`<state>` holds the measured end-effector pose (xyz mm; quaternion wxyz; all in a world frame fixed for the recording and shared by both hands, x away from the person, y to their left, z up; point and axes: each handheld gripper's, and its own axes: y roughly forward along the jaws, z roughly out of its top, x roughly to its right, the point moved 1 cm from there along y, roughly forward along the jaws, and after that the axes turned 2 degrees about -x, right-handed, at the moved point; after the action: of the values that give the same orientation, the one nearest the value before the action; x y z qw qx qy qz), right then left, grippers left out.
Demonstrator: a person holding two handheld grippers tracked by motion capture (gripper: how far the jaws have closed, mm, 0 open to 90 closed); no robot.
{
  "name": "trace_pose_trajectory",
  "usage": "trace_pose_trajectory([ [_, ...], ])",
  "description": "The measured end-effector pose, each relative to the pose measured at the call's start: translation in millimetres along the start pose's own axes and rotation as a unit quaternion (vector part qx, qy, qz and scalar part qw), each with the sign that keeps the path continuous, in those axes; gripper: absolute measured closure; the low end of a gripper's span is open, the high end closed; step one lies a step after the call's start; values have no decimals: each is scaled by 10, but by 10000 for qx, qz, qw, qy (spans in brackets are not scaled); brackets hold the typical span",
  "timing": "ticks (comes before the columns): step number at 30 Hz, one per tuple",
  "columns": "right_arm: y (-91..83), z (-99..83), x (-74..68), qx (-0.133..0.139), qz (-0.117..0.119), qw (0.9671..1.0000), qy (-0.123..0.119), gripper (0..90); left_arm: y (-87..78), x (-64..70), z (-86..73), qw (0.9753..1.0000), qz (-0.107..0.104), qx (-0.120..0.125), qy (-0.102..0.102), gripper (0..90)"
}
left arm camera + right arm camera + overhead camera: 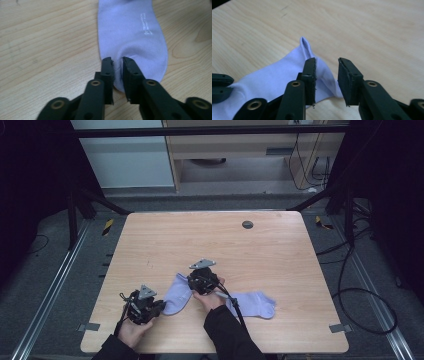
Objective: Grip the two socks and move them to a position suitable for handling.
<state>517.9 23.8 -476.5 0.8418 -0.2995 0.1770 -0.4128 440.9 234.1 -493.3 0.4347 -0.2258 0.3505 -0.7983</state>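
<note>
Lilac sock: toe pinched in your left gripper, right gripper spread over its cuff; second sock partly hidden.

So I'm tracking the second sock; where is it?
High view: the second sock lies flat near the table front edge, right of the right gripper.

Both forearms come in from the near edge. The left hand holds the left gripper low at the near left, jaws pointing right and nearly closed, seemingly pinching cloth. The right hand holds the right gripper farther in, its jaws parted and pointing leftward.
</note>
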Motion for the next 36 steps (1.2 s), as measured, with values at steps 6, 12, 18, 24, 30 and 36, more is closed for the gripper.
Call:
trace_pose_trajectory([
  [6, -146, 63, 188, 109, -64, 9999, -26, 635, -97, -11, -24, 9996, 61, 134, -260, 628],
  [12, 71, 8, 222, -168, 58, 9998, -18, 657, -47, -1, -34, 9993, 95, -4, -351, 624],
  [18, 254, -52, 269, -404, -38, 9992, 17, 700, -12, 10, -40, 9992, 113, -114, -364, 676],
  [24, 310, -91, 273, -480, -55, 9988, -16, 786, 11, 14, -37, 9991, 102, -209, -365, 785],
  [30, 278, -93, 218, -502, 39, 9987, -2, 881, 23, 1, -5, 9991, 87, -236, -329, 865],
  [36, 73, -115, 156, -141, 205, 9997, 86, 879, -66, -101, 46, 9991, 254, -38, -325, 869],
])
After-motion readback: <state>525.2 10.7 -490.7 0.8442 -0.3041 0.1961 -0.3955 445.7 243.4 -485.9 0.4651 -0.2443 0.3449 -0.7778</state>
